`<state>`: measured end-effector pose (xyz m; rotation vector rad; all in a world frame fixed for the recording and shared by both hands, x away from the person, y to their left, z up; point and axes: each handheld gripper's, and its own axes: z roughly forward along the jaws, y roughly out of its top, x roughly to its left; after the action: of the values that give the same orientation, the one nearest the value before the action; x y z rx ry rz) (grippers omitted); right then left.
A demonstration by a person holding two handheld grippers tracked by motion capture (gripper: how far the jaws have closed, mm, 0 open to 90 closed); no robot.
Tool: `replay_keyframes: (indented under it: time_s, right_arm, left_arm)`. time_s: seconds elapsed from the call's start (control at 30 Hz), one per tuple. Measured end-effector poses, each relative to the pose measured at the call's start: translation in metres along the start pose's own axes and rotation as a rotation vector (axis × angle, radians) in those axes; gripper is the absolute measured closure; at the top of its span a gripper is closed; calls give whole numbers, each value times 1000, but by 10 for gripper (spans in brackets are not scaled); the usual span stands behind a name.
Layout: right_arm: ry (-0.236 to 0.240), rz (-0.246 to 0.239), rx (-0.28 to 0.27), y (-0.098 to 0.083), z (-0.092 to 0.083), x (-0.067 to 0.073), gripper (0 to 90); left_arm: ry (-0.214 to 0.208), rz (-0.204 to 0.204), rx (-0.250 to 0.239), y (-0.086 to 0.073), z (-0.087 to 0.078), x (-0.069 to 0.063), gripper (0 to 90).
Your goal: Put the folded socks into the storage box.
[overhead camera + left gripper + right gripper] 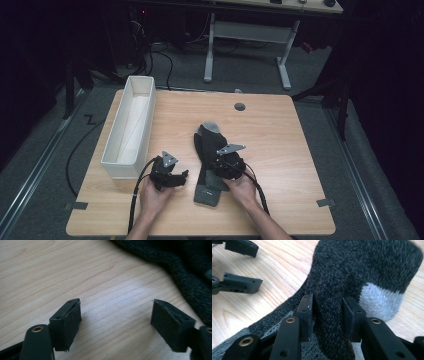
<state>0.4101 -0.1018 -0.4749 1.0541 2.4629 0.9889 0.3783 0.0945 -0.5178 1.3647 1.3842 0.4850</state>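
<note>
A: What is seen at the left of the bench (280,150)?
B: A white box (131,125) is stood along the left edge. Just right of its near end, the left hand-held gripper (184,176) is held low, jaws spread wide, nothing between them; bare wood is seen there in the left gripper view.

A: And the sock?
B: A dark sock (207,150) with grey heel and toe patches is laid flat mid-bench, right of the left gripper.

A: Right side?
B: The right hand-held gripper (327,315) is set down on the sock. A raised fold of knit is stood between its jaws, touched by both pads; the jaws are partly apart, so a firm pinch cannot be told.
</note>
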Motion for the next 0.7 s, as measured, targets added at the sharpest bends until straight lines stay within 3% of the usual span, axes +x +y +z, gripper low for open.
replay_keyframes:
  time_s: [0.1, 0.2, 0.43, 0.53, 0.7]
  right_arm:
    - [-16, -18, 2, 0, 4, 4, 624]
    - [-37, -46, 4, -1, 9, 5, 619]
    - [-59, -53, -10, 5, 18, 0, 608]
    - [-66, -58, 0, 10, 19, -1, 573]
    - [-69, -56, -74, 13, -2, 1, 517]
  left_arm:
    - [-26, -14, 12, 0, -1, -4, 270]
    - [-83, -73, 13, 1, -2, -11, 262]
    - [-106, -41, 19, -5, 2, -28, 270]
    - [-91, -39, 23, -6, 3, -29, 278]
    - [-86, -44, 33, -7, 5, -29, 284]
